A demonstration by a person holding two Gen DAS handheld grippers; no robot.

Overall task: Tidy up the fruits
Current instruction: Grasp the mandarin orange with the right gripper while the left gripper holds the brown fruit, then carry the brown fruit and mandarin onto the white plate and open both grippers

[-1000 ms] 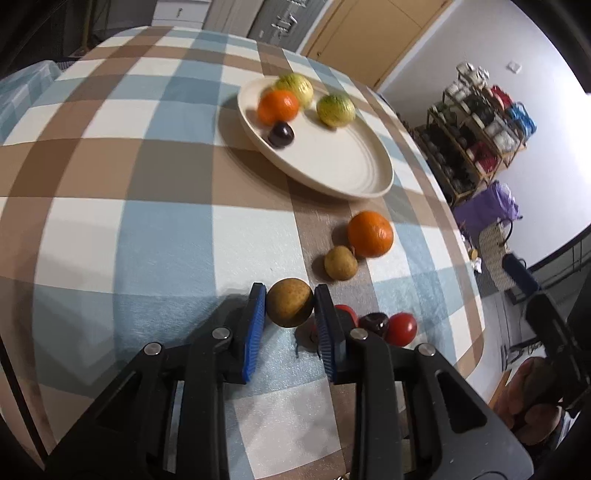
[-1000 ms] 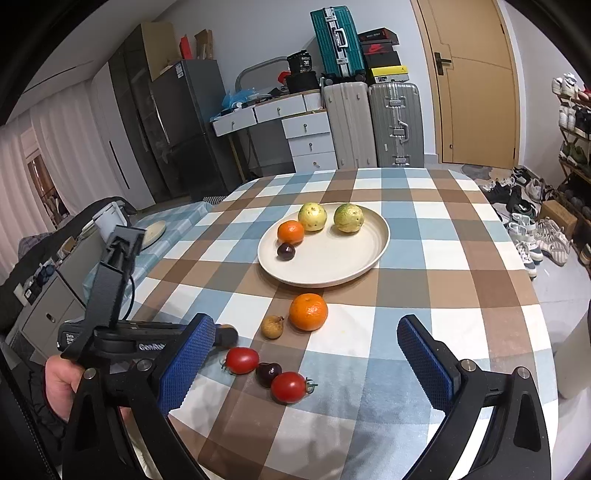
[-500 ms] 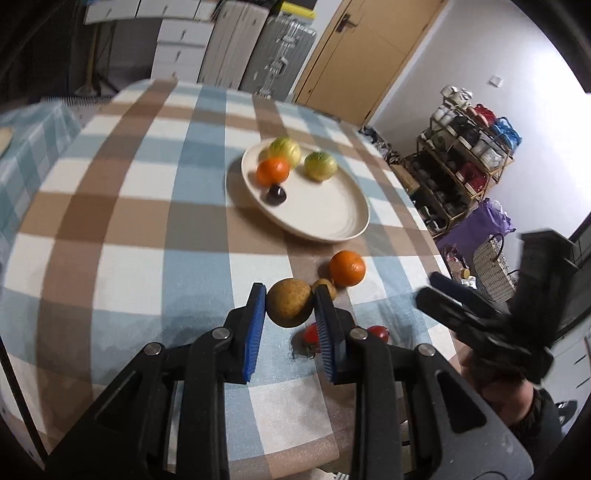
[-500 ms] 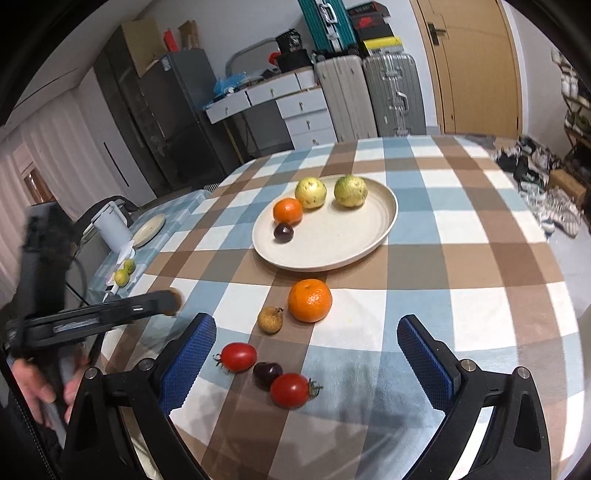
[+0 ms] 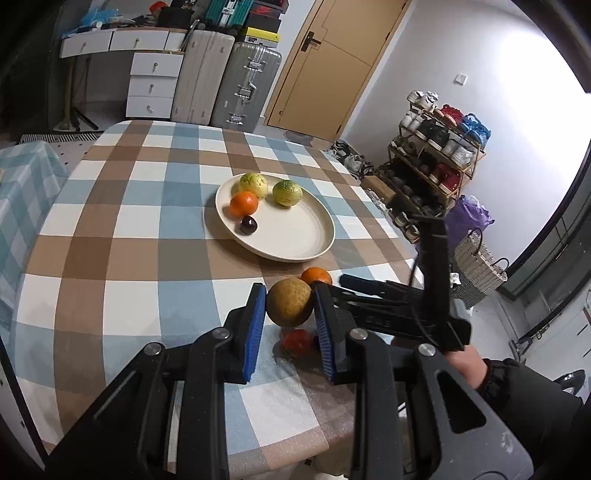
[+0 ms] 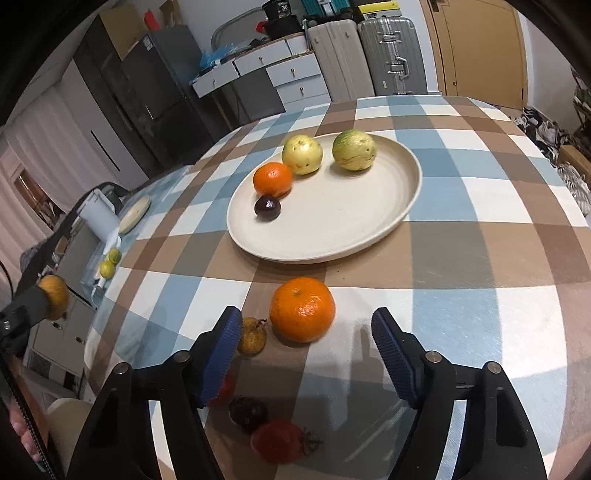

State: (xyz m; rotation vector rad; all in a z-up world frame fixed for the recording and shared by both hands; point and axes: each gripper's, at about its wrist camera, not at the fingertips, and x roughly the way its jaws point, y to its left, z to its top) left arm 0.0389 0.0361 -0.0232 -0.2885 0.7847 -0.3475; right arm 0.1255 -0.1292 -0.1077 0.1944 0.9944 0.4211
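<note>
At lower centre, left gripper (image 5: 289, 308) pinched a brown round fruit (image 5: 290, 301) above the checked tablecloth (image 5: 122, 258). Right gripper (image 6: 306, 354) spread wide, orange (image 6: 302, 309) between its fingers; plate (image 6: 369, 221) at upper centre.

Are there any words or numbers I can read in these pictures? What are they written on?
No text can be read for sure.
White sticker on the black box above the drawers: too blurred to read.
Label on the yellow and black box atop the grey suitcase: too small to read.
Plate, tablecloth, brown fruit in the left gripper: no writing seen.
</note>
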